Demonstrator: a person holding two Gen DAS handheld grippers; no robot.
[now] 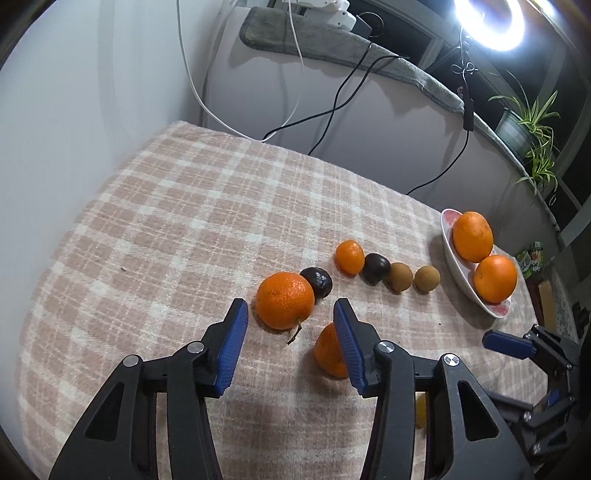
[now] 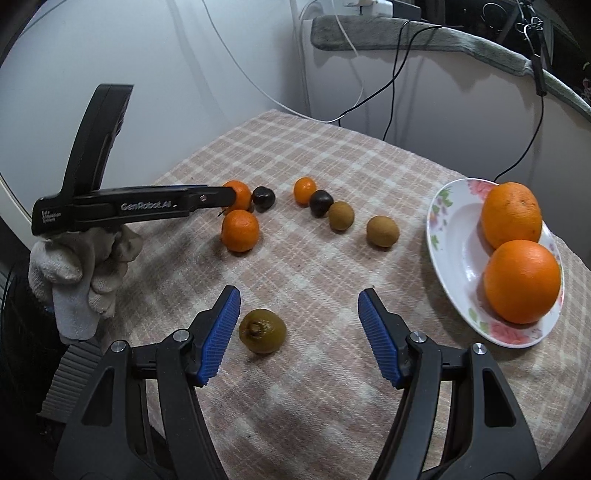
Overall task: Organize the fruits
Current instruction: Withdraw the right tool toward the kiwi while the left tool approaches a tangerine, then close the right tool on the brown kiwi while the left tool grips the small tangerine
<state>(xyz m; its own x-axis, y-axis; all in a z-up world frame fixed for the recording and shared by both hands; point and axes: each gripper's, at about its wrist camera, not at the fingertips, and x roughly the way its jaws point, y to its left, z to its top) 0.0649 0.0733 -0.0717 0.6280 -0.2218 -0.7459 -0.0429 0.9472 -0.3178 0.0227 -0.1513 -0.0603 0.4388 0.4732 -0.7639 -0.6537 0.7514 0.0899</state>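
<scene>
The left gripper (image 1: 290, 314) is hovering spread beside a stemmed orange (image 1: 285, 300) (nothing pinched). The right gripper (image 2: 299, 301) is gaping over a brown-green fruit (image 2: 262, 331) lying on the checked tablecloth (image 2: 332, 387); two oranges are sitting in the floral plate (image 2: 448, 254).

My table wears a pink-and-white checked cloth (image 1: 184, 221) that fills the middle of the frame, with a plain pale wall (image 1: 92, 74) in the upper left. Behind it stands a white cabinet (image 1: 369, 122) topped by a grey towel (image 1: 332, 44), with black and white cables (image 1: 332, 107) hanging down its front. A ring light (image 1: 491, 22) glares at the upper right, above a potted spider plant (image 1: 532, 129).
</scene>
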